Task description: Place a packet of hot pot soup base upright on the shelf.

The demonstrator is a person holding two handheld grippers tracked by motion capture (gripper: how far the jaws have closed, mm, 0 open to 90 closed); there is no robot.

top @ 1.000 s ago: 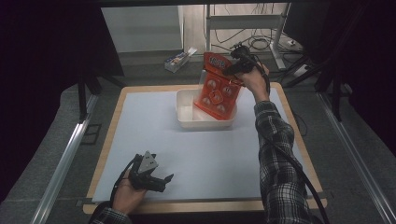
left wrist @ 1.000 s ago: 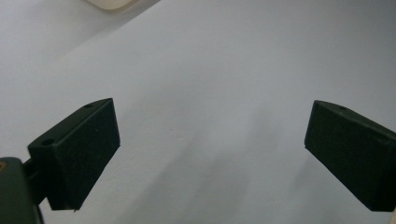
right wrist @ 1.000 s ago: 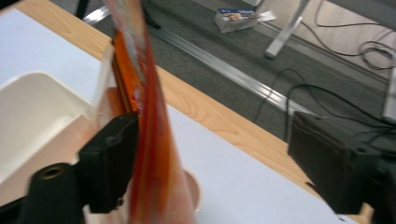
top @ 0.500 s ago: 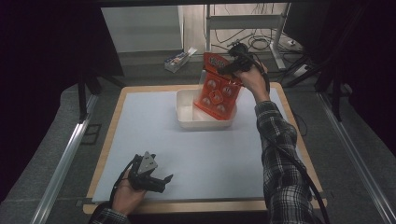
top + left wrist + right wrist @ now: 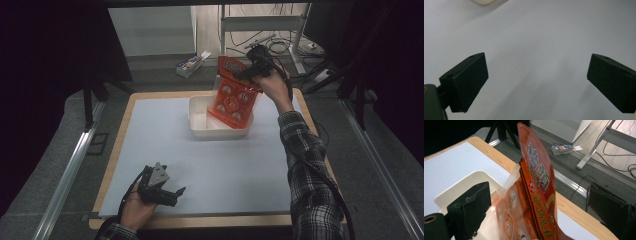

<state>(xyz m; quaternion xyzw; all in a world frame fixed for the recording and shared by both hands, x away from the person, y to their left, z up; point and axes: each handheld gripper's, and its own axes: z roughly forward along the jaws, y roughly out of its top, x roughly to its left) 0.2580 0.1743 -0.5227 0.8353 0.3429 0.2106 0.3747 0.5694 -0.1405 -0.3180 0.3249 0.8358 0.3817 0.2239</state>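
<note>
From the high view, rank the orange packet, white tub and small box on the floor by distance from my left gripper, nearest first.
From the left gripper:
1. White tub, mid-table.
2. Orange packet, standing in the tub's right end.
3. Small box, on the floor beyond the table.

overhead view down on table (image 5: 150,130); claw cameras close, both on white tub (image 5: 456,185).

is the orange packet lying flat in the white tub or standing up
Standing, tilted. The orange packet has its lower end in the white tub, its top edge above the rim between the right tool's open jaws.
</note>
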